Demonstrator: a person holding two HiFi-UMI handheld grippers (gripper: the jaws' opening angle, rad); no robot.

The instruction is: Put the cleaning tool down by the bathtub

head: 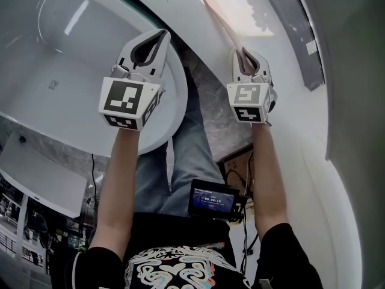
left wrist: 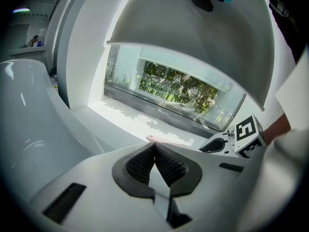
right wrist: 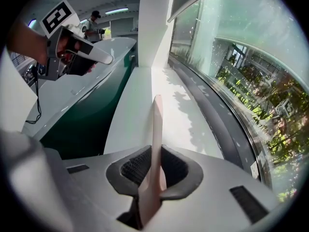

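The cleaning tool (head: 219, 20) is a long, flat pink stick. My right gripper (head: 248, 54) is shut on its near end, and the far end reaches out over the white ledge (head: 264, 5). In the right gripper view the cleaning tool (right wrist: 157, 124) stands edge-on between the jaws of the right gripper (right wrist: 155, 151). The white bathtub (head: 60, 59) lies to the left. My left gripper (head: 162, 35) hovers over the tub's rim, shut and empty. In the left gripper view its jaw tips meet with nothing between them, left gripper (left wrist: 154, 145), and the pink tool's tip (left wrist: 166, 140) shows just beyond.
A curved window (right wrist: 241, 81) runs along the ledge (right wrist: 145, 100) at the right. The tub's outer wall (right wrist: 87, 115) borders the ledge on the left. A small screen (head: 212, 198) hangs at the person's waist. Another person (right wrist: 94, 21) stands far back.
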